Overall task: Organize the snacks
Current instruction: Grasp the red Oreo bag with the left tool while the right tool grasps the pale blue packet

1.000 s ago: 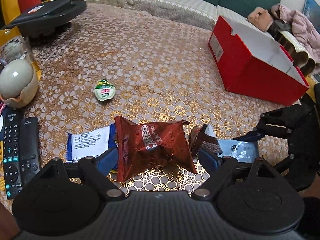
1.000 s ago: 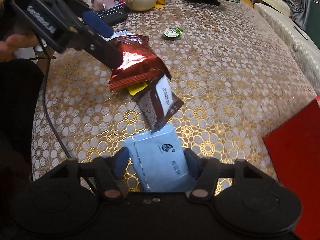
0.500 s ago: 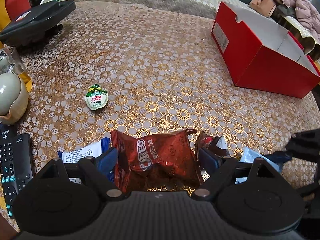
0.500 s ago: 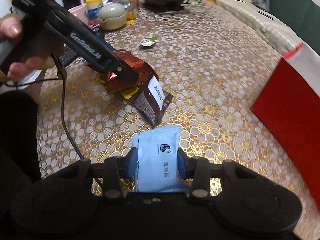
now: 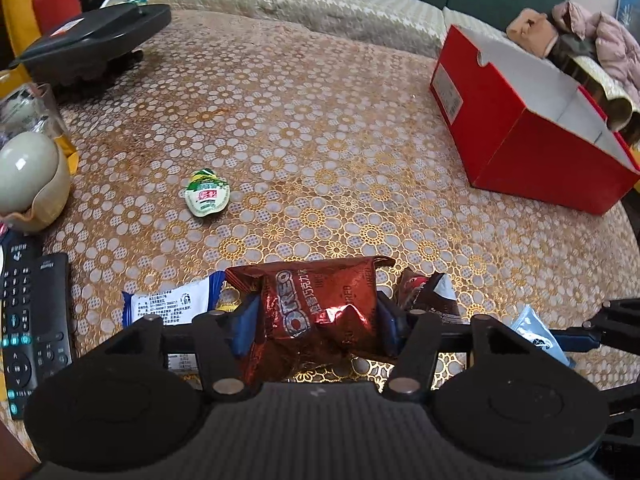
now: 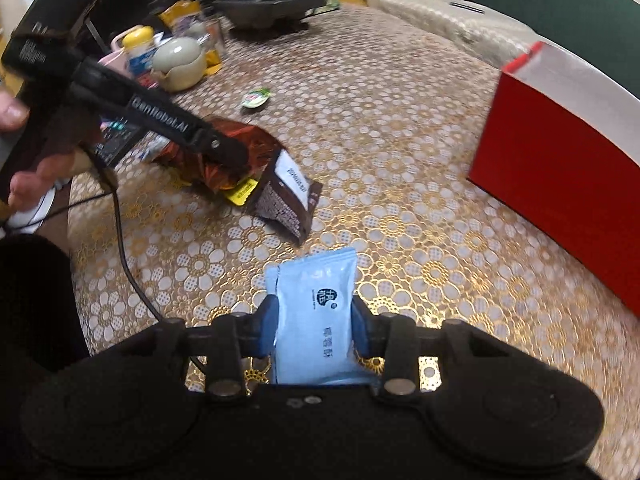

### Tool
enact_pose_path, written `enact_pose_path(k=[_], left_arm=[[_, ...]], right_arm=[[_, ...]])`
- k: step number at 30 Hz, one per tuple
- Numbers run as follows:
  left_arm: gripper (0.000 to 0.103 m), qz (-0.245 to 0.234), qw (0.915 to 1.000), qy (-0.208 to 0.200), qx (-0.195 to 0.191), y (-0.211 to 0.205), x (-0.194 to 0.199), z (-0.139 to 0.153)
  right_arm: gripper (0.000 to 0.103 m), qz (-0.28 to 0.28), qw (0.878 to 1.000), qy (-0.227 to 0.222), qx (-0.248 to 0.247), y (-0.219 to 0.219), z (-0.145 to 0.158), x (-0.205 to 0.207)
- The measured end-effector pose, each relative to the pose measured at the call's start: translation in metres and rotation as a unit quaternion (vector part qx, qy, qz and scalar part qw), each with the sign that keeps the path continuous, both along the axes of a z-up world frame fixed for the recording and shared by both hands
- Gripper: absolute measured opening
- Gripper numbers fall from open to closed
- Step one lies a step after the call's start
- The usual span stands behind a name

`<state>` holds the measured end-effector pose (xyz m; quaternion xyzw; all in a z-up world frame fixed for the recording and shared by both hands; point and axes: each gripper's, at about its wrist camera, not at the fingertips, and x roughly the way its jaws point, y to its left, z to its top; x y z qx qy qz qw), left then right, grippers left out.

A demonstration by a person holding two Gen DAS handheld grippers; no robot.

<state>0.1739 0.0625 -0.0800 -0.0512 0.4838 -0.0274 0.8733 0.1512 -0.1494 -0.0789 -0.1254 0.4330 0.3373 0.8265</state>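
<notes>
My left gripper is shut on a red-brown Oreo packet and holds it just above the table; it also shows in the right wrist view. My right gripper is shut on a light blue snack packet, lifted off the table; that packet also shows at the lower right of the left wrist view. A dark brown packet and a white-and-blue packet lie on the table. A small green-and-white jelly cup lies further out. An open red box stands at the right.
Remote controls lie at the left edge. A beige teapot, a glass and a black appliance stand at the far left. A sofa with clothes runs behind the table. The gold flower tablecloth covers the table.
Both grippers have closed on their packets and lifted them. The right gripper has swung toward the red box with the blue packet.
</notes>
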Motion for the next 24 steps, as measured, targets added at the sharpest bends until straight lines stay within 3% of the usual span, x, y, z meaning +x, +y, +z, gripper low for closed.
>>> enact_pose_path(k=[7, 15, 18, 19, 20, 21, 22, 24], left_arm=[[0.057, 0.006, 0.9998, -0.014, -0.008, 0.0, -0.02, 0.017], [0.057, 0.004, 0.9995, -0.029, -0.007, -0.003, -0.045, 0.033], [0.057, 0.004, 0.9995, -0.029, -0.01, -0.004, -0.053, 0.036], [0.057, 0.003, 0.9995, -0.029, -0.01, -0.004, -0.055, 0.037], [0.057, 0.003, 0.9996, -0.028, -0.01, -0.005, -0.057, 0.038], [0.057, 0.002, 0.9996, -0.027, -0.01, -0.005, -0.058, 0.038], [0.057, 0.002, 0.9996, -0.027, -0.012, -0.005, -0.058, 0.039], [0.057, 0.002, 0.9995, -0.027, -0.014, -0.004, -0.059, 0.039]], right_arm=[[0.026, -0.046, 0.999, -0.01, 0.026, -0.015, 0.02, -0.01], [0.027, -0.017, 1.0, -0.024, -0.007, -0.012, 0.018, -0.023], [0.032, -0.007, 0.999, -0.03, -0.028, -0.009, 0.012, -0.021], [0.041, -0.004, 0.999, -0.035, -0.03, -0.01, 0.011, -0.02], [0.062, -0.003, 0.999, -0.041, -0.029, -0.011, 0.011, -0.019], [0.077, -0.004, 0.999, -0.047, -0.025, -0.012, 0.012, -0.019], [0.101, -0.002, 0.998, -0.052, -0.017, -0.013, 0.013, -0.019], [0.095, 0.011, 0.998, -0.051, -0.017, -0.012, 0.012, -0.017]])
